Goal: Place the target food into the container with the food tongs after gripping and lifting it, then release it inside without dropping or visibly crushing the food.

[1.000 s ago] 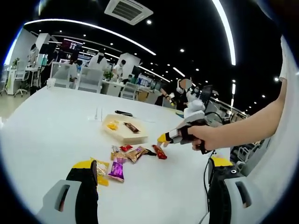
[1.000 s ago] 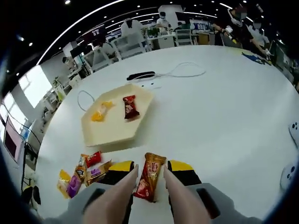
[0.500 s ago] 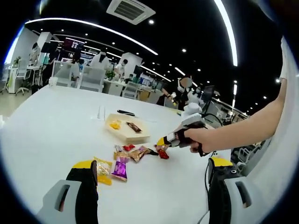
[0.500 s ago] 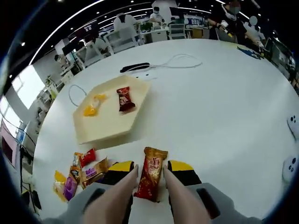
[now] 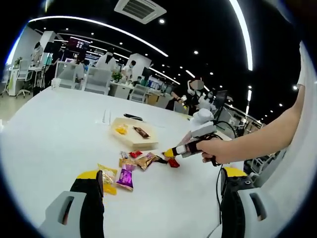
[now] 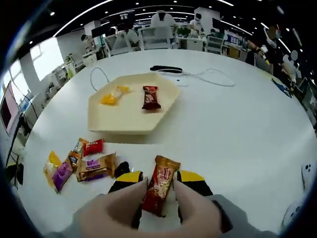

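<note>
Open-plan office, white bench [image 6: 237, 124]: we have a brown-and-red wrapped snack bar [image 6: 159, 191] pinched between the fingers [image 6: 121, 208] of our right gripper [image 6: 158, 198], held clear of the surface, short of the cream hexagonal tray [image 6: 124, 121]. Grip and lift look done; carrying it over the tray and releasing inside remain, as we judge. Already in the tray lie a yellow candy [image 6: 111, 97] and a dark red wrapped bar [image 6: 151, 97]. Beside it on the bench sits a loose cluster of wrapped snacks [image 6: 79, 163]. Our left gripper [image 5: 158, 198] hangs back with fingers spread wide, holding nothing, its view catching the right gripper above the cluster.
</note>
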Available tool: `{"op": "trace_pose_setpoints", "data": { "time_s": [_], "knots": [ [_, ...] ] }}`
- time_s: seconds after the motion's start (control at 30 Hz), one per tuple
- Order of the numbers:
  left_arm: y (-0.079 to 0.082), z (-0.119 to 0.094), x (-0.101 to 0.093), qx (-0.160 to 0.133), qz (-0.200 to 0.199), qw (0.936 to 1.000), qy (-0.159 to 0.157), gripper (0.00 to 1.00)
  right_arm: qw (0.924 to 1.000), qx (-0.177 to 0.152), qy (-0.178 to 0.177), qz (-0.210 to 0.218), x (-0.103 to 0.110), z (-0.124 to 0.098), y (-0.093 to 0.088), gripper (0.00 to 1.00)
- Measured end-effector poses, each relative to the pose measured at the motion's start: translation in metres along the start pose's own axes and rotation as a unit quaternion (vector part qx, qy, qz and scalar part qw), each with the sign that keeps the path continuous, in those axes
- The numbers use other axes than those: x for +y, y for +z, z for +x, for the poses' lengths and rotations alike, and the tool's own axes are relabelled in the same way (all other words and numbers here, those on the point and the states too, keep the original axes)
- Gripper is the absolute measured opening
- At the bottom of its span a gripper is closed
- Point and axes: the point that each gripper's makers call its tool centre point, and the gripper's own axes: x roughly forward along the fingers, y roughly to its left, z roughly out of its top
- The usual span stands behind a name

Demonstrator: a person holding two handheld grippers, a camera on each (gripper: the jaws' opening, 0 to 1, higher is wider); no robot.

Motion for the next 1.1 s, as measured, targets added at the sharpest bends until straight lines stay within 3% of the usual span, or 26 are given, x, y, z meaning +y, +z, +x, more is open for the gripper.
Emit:
{"op": "trace_pose_setpoints", "data": {
  "time_s": [0.2, 0.37, 0.43, 0.57, 0.67, 0.8, 1.1],
  "knots": [
    [0.001, 0.001, -0.002, -0.004, -0.005, 1.0000, -0.003, 0.99, 0.9932, -0.016, 0.088, -0.074, 0.001, -0.005, -0.005, 0.25],
    [-0.002, 0.000, -0.003, 0.002, -0.002, 1.0000, -0.003, 0.99, 0.9822, -0.011, 0.124, -0.140, 0.004, -0.006, -0.009, 0.27],
    [-0.002, -0.001, -0.003, 0.002, -0.004, 1.0000, -0.001, 0.99, 0.9852, -0.007, 0.109, -0.133, -0.002, -0.007, -0.009, 0.28],
    [-0.003, -0.002, 0.000, 0.002, -0.009, 0.9999, 0.005, 0.99, 0.9955, -0.002, 0.079, -0.052, -0.012, -0.005, -0.007, 0.28],
    [-0.005, -0.002, -0.001, 0.007, -0.013, 0.9999, 0.004, 0.98, 0.9956, 0.006, 0.058, -0.073, -0.011, -0.003, -0.007, 0.28],
    [-0.007, 0.001, -0.003, 0.010, -0.014, 0.9998, 0.000, 0.98, 0.9972, 0.016, 0.028, -0.068, -0.011, -0.001, -0.008, 0.29],
    [-0.009, 0.007, -0.008, 0.017, -0.018, 0.9997, -0.008, 0.98, 0.9977, 0.004, 0.035, -0.057, -0.009, -0.004, -0.009, 0.20]
  ]
}}
